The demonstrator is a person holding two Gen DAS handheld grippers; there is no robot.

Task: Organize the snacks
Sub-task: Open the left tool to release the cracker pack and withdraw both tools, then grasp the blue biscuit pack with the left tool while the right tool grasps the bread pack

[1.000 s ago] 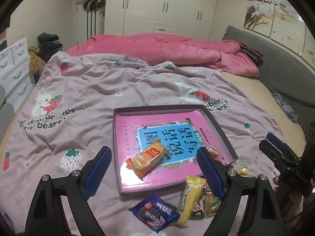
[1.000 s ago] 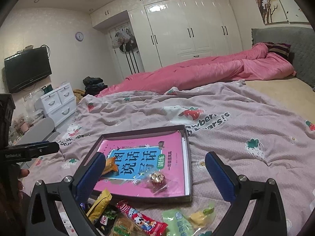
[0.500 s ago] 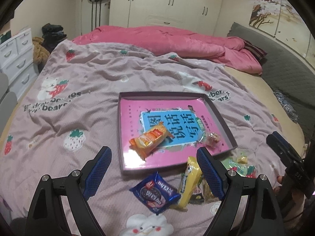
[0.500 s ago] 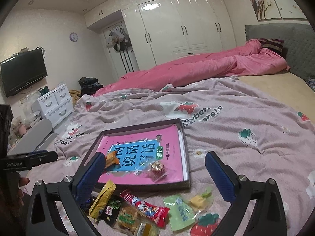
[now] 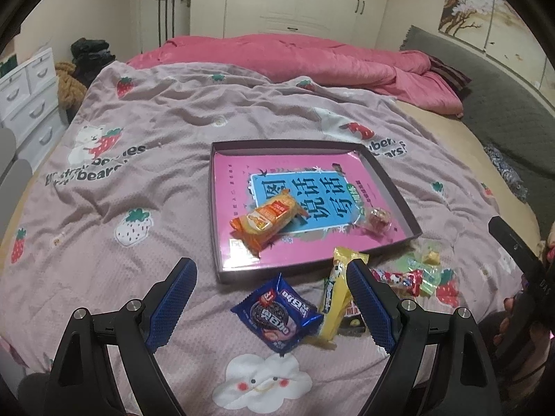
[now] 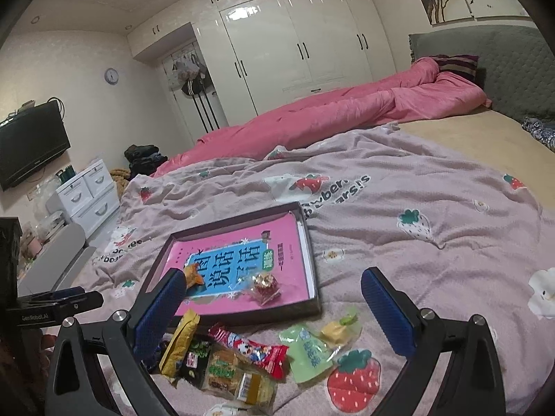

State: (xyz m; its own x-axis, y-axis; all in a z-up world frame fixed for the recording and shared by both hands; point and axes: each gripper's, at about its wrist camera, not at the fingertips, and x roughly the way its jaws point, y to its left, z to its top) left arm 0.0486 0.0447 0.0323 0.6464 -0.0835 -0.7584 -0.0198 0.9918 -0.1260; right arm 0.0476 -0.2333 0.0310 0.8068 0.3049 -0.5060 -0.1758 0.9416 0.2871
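Note:
A dark shallow box (image 5: 222, 267) with a pink book inside lies on the bed; it also shows in the right wrist view (image 6: 242, 315). In it are an orange biscuit pack (image 5: 269, 216) and a small clear-wrapped candy (image 5: 378, 218) (image 6: 265, 287). In front of the box lie a blue Oreo pack (image 5: 277, 312), a yellow bar (image 5: 334, 294) (image 6: 180, 343), a red wrapper (image 6: 253, 348), a green pouch (image 6: 307, 348) and a clear biscuit pack (image 6: 236, 374). My left gripper (image 5: 270, 298) is open and empty over the Oreo pack. My right gripper (image 6: 274, 312) is open and empty above the snack pile.
The snacks lie on a mauve strawberry-print blanket (image 5: 138, 208). A pink duvet (image 5: 295, 59) is bunched at the far side. A white drawer unit (image 6: 86, 197) stands left of the bed, wardrobes (image 6: 295, 52) behind.
Both grippers have drawn back and up from the box, so more of the loose snacks in front of it now show. Both stay open and empty.

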